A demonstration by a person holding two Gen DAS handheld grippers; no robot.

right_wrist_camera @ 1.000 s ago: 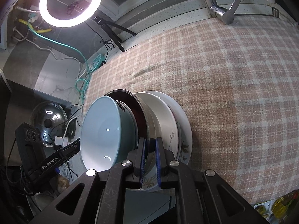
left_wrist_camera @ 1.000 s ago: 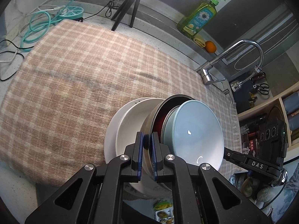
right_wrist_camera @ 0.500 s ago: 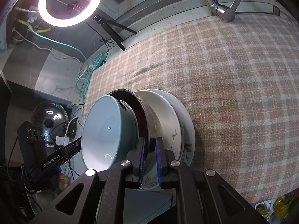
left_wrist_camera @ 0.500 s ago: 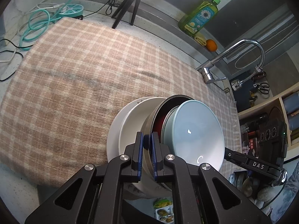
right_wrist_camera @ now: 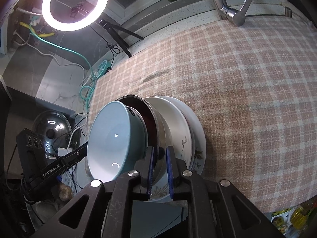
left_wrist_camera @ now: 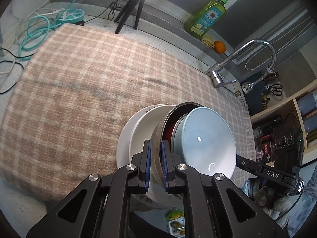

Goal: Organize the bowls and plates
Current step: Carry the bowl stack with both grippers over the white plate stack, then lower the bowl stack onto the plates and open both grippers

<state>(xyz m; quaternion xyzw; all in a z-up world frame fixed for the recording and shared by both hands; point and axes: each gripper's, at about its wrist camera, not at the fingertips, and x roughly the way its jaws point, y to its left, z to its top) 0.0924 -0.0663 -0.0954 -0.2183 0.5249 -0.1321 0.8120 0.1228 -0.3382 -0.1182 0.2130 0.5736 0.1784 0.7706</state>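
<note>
A stack of dishes is held up above the checked cloth (left_wrist_camera: 83, 91) near its front edge. It has a pale blue bowl (left_wrist_camera: 208, 144) on top, a steel bowl with a dark red inside (left_wrist_camera: 158, 138) under it, then white plates (left_wrist_camera: 134, 138). My left gripper (left_wrist_camera: 156, 164) is shut on the steel bowl's rim. My right gripper (right_wrist_camera: 160, 168) is shut on the opposite side of the same steel bowl (right_wrist_camera: 158, 130). The right wrist view also shows the blue bowl (right_wrist_camera: 115, 138) and the white plates (right_wrist_camera: 182, 130) with a leaf pattern.
A faucet (left_wrist_camera: 237, 59), a green soap bottle (left_wrist_camera: 206, 17) and an orange (left_wrist_camera: 219, 46) stand at the back. A tripod (left_wrist_camera: 130, 8) and teal cable (left_wrist_camera: 35, 31) lie at the back left. A ring light (right_wrist_camera: 75, 4) and a pot lid (right_wrist_camera: 51, 130) show at left.
The stack and both grippers have drifted slightly toward the cloth's front edge. Both grips are unchanged.
</note>
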